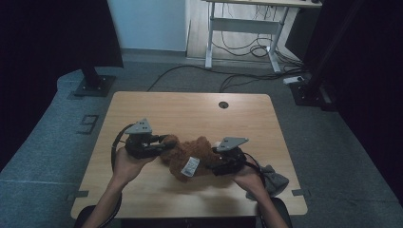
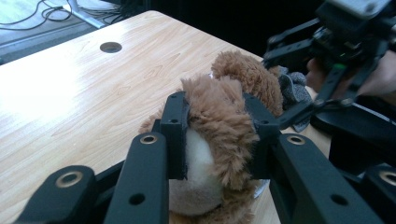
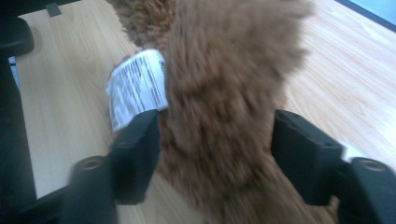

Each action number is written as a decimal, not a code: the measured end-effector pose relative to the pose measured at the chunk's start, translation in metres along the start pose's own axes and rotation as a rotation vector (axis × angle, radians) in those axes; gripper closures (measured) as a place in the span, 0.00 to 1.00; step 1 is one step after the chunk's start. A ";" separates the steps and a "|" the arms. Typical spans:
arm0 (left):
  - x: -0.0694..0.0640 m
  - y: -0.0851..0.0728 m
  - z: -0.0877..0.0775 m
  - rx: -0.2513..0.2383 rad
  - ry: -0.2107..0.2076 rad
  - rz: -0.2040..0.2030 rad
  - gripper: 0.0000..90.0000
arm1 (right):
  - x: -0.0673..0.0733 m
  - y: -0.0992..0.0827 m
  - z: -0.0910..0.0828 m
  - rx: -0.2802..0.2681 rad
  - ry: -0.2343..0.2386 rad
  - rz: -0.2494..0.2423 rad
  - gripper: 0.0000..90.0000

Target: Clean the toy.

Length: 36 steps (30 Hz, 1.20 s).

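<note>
Black jaws of my left gripper (image 2: 217,140) rise close in front of me in the left gripper view, hard and flat with little round screw holes, and they squeeze a fluffy part of the brown teddy bear (image 2: 233,116) between them. That part is shaggy brown on the outside and has a soft cream patch facing me, so the left tool is clamped tight on the bear. In the right gripper view my right gripper (image 3: 215,154) has its two black blocks on both sides of a thick, fuzzy brown part of the bear. One block touches the fur and the other stands a little off it, so I see these jaws as apart and not pinching. A white paper tag (image 3: 137,86) with tiny black print sticks out of the fur just beside one block. From the high view the bear (image 1: 187,154) lies on the wooden table (image 1: 190,109), near my edge, right between my left gripper (image 1: 159,142) and my right gripper (image 1: 216,161). The table top is smooth, light wood with rounded corners and one small round hole (image 1: 223,104) near the far side. A crumpled grey cloth (image 1: 273,180) sits at the table's right edge, just behind my right hand (image 1: 249,178).
</note>
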State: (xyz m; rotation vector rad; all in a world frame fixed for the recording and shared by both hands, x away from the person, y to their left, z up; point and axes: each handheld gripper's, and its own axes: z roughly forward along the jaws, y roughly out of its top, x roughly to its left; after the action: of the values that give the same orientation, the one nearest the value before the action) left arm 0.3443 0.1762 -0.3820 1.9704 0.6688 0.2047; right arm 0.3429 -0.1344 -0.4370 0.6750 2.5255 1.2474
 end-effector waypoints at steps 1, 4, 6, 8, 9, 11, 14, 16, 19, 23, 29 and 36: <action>-0.001 0.000 0.000 0.000 0.000 0.003 0.73 | 0.001 0.001 0.004 -0.002 0.007 0.005 0.45; -0.001 0.001 -0.001 0.001 0.010 0.011 0.73 | 0.002 0.005 0.010 -0.013 0.009 0.025 0.75; 0.001 0.001 -0.003 -0.013 0.013 0.010 0.73 | 0.002 0.009 0.008 -0.022 -0.014 0.014 0.82; 0.004 0.002 -0.007 -0.031 0.013 0.006 0.72 | 0.003 0.012 0.005 -0.033 -0.030 0.011 0.84; 0.005 0.002 -0.008 -0.033 0.017 0.009 0.71 | 0.003 0.014 0.003 -0.045 -0.032 0.016 0.85; 0.006 0.002 -0.009 -0.034 0.039 0.027 0.67 | 0.000 0.018 -0.002 -0.074 -0.027 0.043 0.86; 0.007 -0.002 -0.011 -0.043 0.053 0.039 0.59 | -0.004 0.026 -0.006 -0.094 -0.028 0.081 0.87; 0.006 -0.006 -0.013 -0.047 0.079 0.053 0.54 | -0.006 0.029 -0.006 -0.092 -0.036 0.089 0.87; 0.003 -0.012 -0.021 -0.051 0.121 0.076 0.45 | -0.010 0.032 -0.004 -0.088 -0.042 0.114 0.87; -0.007 -0.020 -0.032 -0.053 0.161 0.112 0.40 | -0.014 0.031 -0.001 -0.081 -0.033 0.147 0.87; -0.030 -0.036 -0.033 -0.054 0.121 0.161 0.38 | -0.017 0.028 0.001 -0.074 -0.037 0.177 0.87; -0.052 -0.050 -0.021 -0.065 0.036 0.163 0.37 | -0.019 0.028 0.001 -0.065 -0.041 0.189 0.87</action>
State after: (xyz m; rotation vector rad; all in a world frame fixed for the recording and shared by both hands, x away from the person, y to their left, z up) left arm 0.2740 0.1824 -0.4080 1.9629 0.5174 0.3575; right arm 0.3678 -0.1284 -0.4155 0.9318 2.4235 1.3545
